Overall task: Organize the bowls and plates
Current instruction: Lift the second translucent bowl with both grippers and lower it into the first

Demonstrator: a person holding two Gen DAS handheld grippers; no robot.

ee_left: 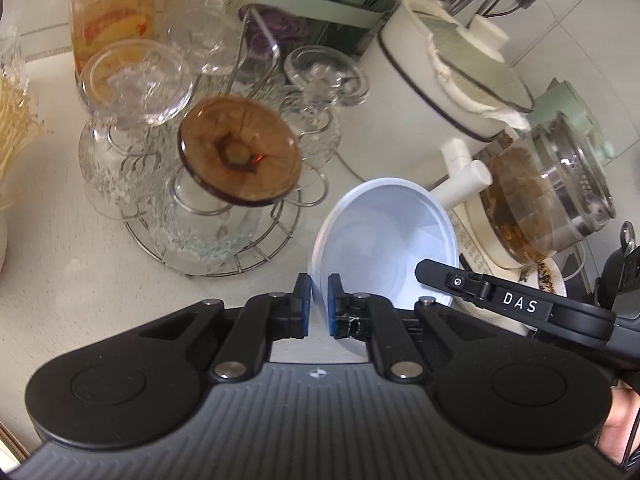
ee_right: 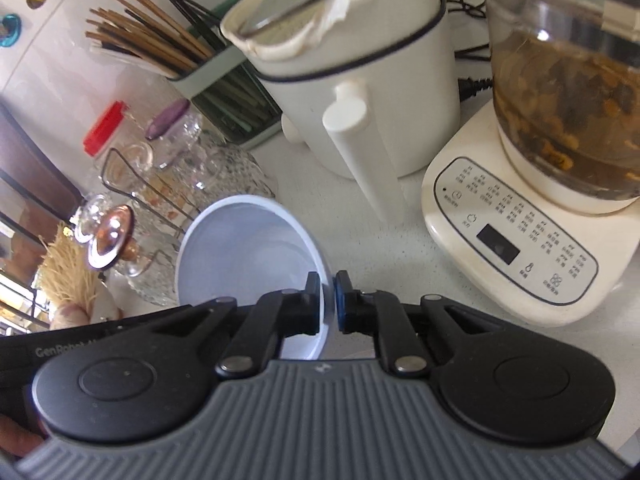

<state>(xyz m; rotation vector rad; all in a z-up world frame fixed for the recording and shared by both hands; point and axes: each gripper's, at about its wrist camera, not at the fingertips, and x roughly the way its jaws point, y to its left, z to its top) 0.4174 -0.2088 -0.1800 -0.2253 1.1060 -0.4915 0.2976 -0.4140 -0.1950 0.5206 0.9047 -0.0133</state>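
Bowl (ee_left: 384, 240) pinched at opposite rim edges by left gripper (ee_left: 319, 304) and right gripper (ee_right: 328, 300), lifted over counter (ee_left: 60, 280). Not yet placed; destination unseen.

Home kitchen countertop (ee_right: 400, 220): chopstick holder (ee_right: 224, 92) standing far left, white electric pot (ee_right: 360, 80) sitting centre, glass kettle (ee_right: 560, 100) resting right, glassware rack (ee_left: 224, 232) standing near left.

The pale blue bowl's (ee_left: 380, 240) near rim is hidden behind both jaws; its underside perhaps unsupported.
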